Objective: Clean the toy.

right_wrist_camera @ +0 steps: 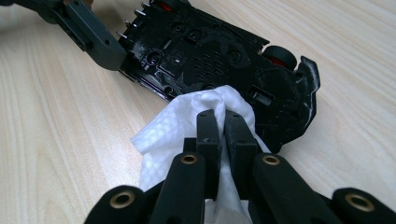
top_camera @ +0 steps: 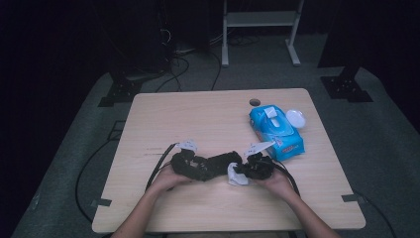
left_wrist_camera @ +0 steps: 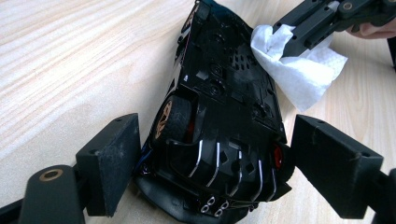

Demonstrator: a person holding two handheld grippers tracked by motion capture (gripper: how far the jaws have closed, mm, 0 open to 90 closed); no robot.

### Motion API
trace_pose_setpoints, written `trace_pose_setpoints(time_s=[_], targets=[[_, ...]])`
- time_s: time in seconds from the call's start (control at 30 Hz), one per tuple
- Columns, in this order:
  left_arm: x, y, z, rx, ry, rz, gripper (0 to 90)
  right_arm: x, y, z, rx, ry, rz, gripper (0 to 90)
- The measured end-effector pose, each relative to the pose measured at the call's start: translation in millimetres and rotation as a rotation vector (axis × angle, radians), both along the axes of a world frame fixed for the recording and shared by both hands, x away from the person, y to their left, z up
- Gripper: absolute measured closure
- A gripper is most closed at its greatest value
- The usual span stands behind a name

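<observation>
A black toy car [top_camera: 214, 165] lies with its underside up on the wooden table [top_camera: 198, 114], near the front middle. In the left gripper view the car's tail [left_wrist_camera: 224, 154] sits between the two wide-set pads of my left gripper [left_wrist_camera: 215, 172], which stands open around it; I cannot make out either pad pressing on the car. My right gripper [right_wrist_camera: 222, 123] is shut on a crumpled white wipe [right_wrist_camera: 163, 130]. That wipe [left_wrist_camera: 303, 74] rests against the car's underside [right_wrist_camera: 210, 51] near its front end. In the high view the wipe [top_camera: 235, 177] shows between the two hands.
A blue pack of wipes [top_camera: 275, 130] lies at the right of the table, with a white round lid [top_camera: 295, 118] beside it. A cable hole [top_camera: 254, 102] sits near the far edge. Gripper cables trail off both sides towards the person.
</observation>
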State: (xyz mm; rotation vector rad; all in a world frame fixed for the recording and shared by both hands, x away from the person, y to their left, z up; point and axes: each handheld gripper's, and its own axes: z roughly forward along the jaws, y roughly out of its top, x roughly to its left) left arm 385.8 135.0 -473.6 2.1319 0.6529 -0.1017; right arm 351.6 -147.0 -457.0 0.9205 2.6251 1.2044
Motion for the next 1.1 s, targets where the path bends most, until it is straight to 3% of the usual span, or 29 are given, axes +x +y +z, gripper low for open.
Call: trace_pose_setpoints(time_s=[0.07,0.17,0.33,0.53,0.73,0.9,1.1], targets=[[-0.1,-1.7,-3.1,0.011,0.026,0.001,16.6,-0.8,-0.1,-0.6,0.006,0.009,-0.003,85.8],[-1.2,-4.2,-1.4,0.033,0.021,0.009,16.9,-1.8,-0.1,-1.2,0.001,-0.003,0.0,85.8],[-3.2,-5.9,0.8,0.052,-0.019,-0.003,17.3,-2.8,0.0,-1.5,0.005,0.001,-0.006,85.8],[-12.8,-12.0,7.6,0.13,-0.188,-0.019,17.3,-5.2,2.0,-2.1,-0.007,-0.027,-0.022,85.6],[-28.6,-22.1,11.4,0.224,-0.43,-0.043,17.4,-3.5,1.7,-4.9,-0.004,-0.031,-0.042,85.6],[-36.4,-24.2,12.1,0.261,-0.527,-0.078,18.1,-0.8,-0.5,-6.2,-0.004,-0.023,-0.059,85.6],[-42.0,-25.0,12.4,0.275,-0.574,-0.112,20.1,-0.2,-1.0,-8.1,-0.016,-0.018,-0.069,85.6]])
